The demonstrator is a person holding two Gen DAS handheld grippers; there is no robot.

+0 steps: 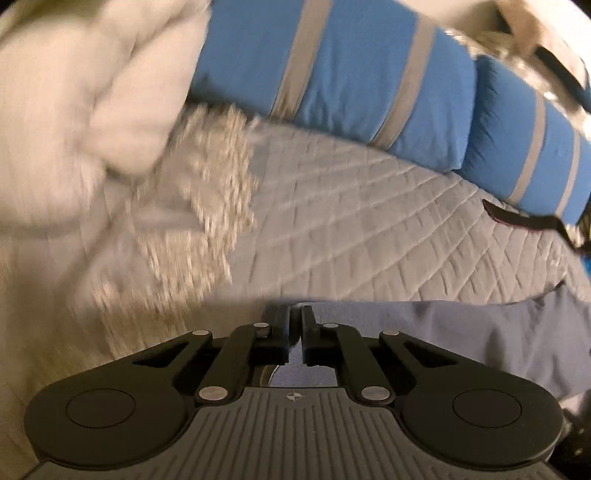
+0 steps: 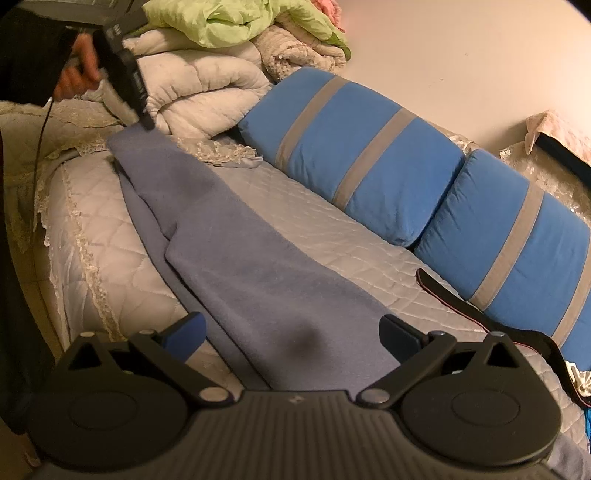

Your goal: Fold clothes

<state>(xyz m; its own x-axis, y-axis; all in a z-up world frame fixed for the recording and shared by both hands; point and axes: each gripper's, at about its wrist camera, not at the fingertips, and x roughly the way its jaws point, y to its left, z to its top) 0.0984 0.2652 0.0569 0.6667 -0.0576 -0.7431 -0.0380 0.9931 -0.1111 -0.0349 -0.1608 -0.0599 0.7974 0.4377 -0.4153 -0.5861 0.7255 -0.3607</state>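
A lavender-blue garment (image 2: 258,266) lies stretched in a long band across the quilted bed cover (image 2: 332,229). In the right wrist view, my left gripper (image 2: 147,123) is held by a hand (image 2: 79,70) at the far end and pinches the garment's far edge. Seen from the left wrist, my left gripper (image 1: 295,325) has its fingers nearly together on the garment (image 1: 480,332). My right gripper (image 2: 291,332) stands open over the near end of the garment, one finger on each side of the fabric and nothing clamped.
Two blue pillows with grey stripes (image 2: 369,155) line the wall side of the bed. A pile of white duvet (image 2: 207,92) and green bedding (image 2: 236,22) sits at the far end. A black strap (image 2: 480,314) lies by the near pillow. Lace trim (image 2: 88,273) marks the bed's left edge.
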